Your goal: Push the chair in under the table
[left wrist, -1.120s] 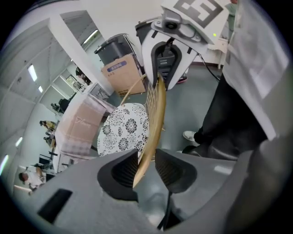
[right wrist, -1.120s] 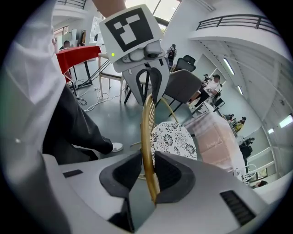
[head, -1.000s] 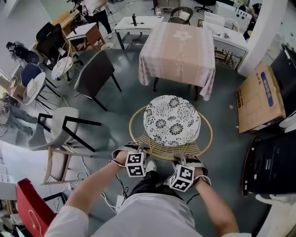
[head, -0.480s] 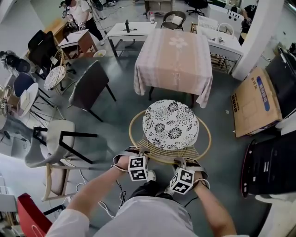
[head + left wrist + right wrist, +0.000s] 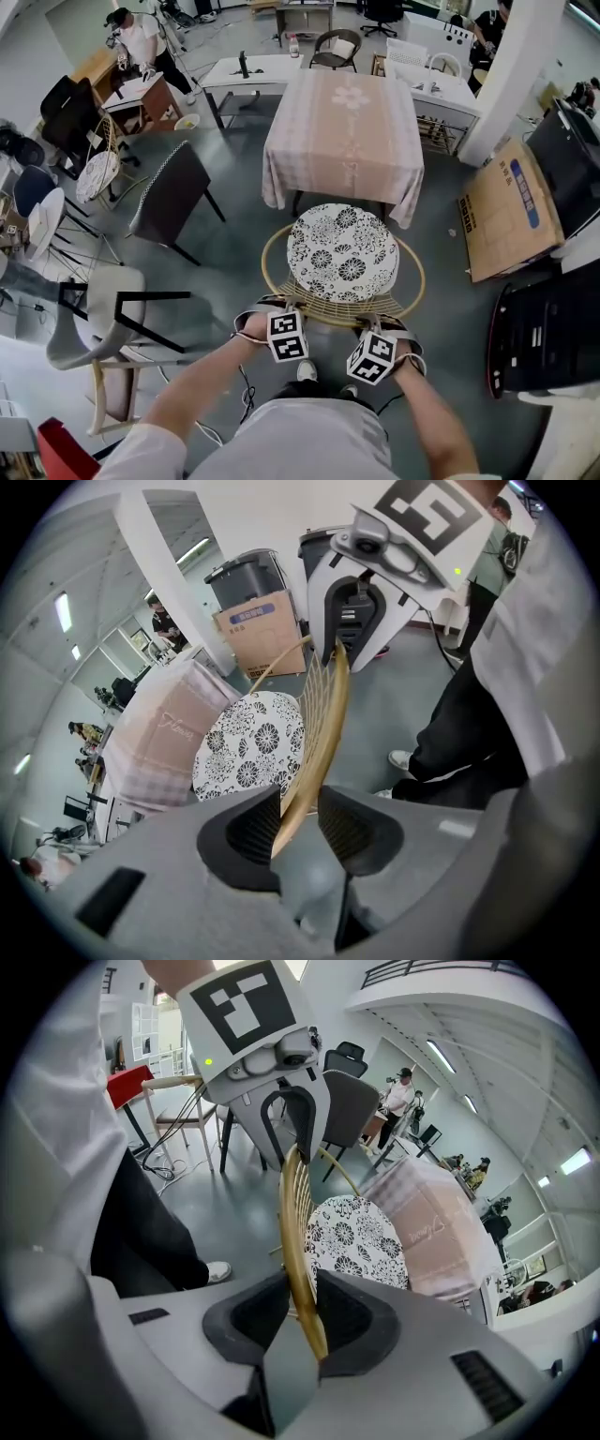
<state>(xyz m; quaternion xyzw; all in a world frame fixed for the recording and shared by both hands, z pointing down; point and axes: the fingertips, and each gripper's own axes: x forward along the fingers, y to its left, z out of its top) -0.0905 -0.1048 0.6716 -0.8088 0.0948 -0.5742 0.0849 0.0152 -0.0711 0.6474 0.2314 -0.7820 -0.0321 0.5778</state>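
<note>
We have left gripper (image 5: pixel 279 306) and right gripper (image 5: pixel 376 324) clamped on the chair (image 5: pixel 342 253) rim; clothed worktop (image 5: pixel 342 131) at 12 o'clock, grey floor (image 5: pixel 230 258).

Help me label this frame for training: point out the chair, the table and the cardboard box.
chair (image 5: pixel 342 253), head view, middle of its patterned seat cushion.
table (image 5: pixel 342 122), head view, top of its pink tablecloth.
cardboard box (image 5: pixel 506 216), head view, its brown upper face.
</note>
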